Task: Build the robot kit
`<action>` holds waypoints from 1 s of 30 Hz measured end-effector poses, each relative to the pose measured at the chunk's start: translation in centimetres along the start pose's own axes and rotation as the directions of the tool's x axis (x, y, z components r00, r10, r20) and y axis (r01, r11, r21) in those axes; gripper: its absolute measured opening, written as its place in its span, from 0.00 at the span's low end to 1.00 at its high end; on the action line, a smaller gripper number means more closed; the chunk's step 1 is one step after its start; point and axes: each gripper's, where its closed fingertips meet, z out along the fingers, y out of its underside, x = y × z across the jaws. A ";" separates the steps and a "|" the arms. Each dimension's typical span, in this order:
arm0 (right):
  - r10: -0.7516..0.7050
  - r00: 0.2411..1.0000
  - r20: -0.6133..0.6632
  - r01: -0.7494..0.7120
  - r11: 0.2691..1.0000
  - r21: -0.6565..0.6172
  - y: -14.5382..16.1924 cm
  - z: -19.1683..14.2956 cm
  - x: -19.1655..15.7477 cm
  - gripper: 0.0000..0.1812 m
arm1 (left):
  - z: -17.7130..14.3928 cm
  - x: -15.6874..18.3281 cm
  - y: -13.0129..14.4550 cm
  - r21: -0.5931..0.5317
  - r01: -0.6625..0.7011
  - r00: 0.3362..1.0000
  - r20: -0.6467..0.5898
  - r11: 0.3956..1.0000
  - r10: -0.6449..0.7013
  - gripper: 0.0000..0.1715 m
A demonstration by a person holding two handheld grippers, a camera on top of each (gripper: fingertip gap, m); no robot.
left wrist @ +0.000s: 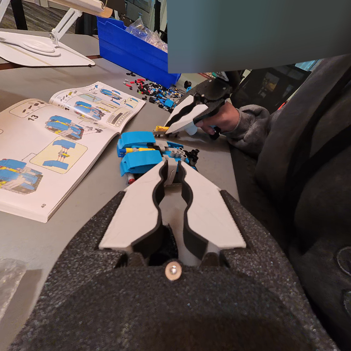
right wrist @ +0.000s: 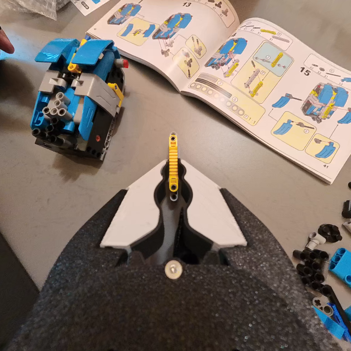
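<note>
A blue, grey and black brick model (left wrist: pixel 140 153) lies on the grey table (left wrist: pixel 95 237). My left gripper (left wrist: pixel 172 162) is low at its near side, jaws a narrow gap apart, with a grey panel of the model showing between the tips. The right wrist view shows the model (right wrist: pixel 76 95) with no fingers on it. My right gripper (right wrist: pixel 173 161) is shut on a yellow toothed beam (right wrist: pixel 173 157) stacked on a grey beam, down at the table right of the model. It also shows in the left wrist view (left wrist: pixel 168 131), held by a hand, with the yellow beam (left wrist: pixel 161 128).
An open instruction booklet (left wrist: pixel 57 142) (right wrist: pixel 237 66) lies beyond the model. Loose small parts (left wrist: pixel 157 91) (right wrist: pixel 319 266) lie scattered by a blue bin (left wrist: pixel 133 47). A white stand (left wrist: pixel 38 49) is at the back left. A person's grey sleeve (left wrist: pixel 256 123) rests at the table edge. The tips of one gripper are about 20 cm away from the tips of the other.
</note>
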 end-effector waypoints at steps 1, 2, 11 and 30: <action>0.000 1.000 0.000 0.000 1.000 -0.002 0.0 0.0 0.0 0.04 | 0.0 0.0 0.0 -0.001 0.000 1.000 0.000 1.000 0.000 0.05; 0.001 1.000 0.000 -0.001 1.000 -0.004 0.1 0.0 0.0 0.04 | 0.0 0.0 0.0 -0.001 -0.003 1.000 0.001 1.000 0.003 0.06; 0.001 1.000 -0.007 -0.001 1.000 -0.005 0.2 0.0 0.0 0.04 | -0.1 0.5 -0.3 0.028 0.036 0.998 -0.055 0.999 -0.035 0.05; -0.032 0.999 0.027 0.023 0.960 0.281 -5.1 -2.0 -11.1 0.18 | -0.6 0.5 -1.6 0.111 -0.035 0.996 -0.078 0.993 0.044 0.08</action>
